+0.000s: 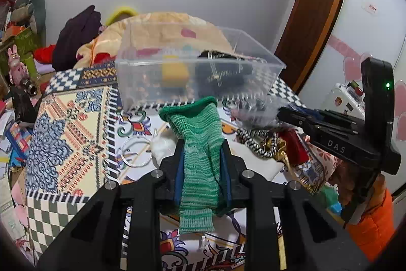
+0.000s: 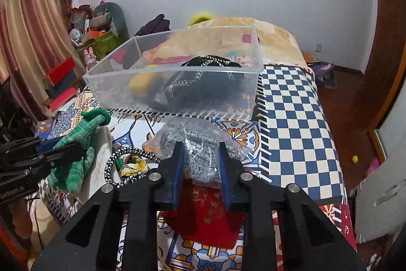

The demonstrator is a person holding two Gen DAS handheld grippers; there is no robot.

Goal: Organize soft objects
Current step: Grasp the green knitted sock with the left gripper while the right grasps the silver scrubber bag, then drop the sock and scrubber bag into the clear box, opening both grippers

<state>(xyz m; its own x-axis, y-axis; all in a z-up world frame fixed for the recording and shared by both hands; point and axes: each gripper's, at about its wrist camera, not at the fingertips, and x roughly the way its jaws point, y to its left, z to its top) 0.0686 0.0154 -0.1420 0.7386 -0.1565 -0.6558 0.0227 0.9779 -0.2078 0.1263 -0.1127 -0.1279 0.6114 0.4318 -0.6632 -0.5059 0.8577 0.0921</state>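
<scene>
Meanwhile, the left hand-held gripper [image 1: 203, 156] is clamping a green knit sock [image 1: 196, 141], and the right hand-held gripper [image 2: 201, 156] is pinching a clear plastic bag [image 2: 195, 144] near the transparent bin [image 2: 177, 95].

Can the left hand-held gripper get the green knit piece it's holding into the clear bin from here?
Probably yes. The left hand-held gripper is clamped on the green knit piece, the clear bin sits just ahead with its top open, and nothing stands between them. It would need to lift over the near wall first.
</scene>
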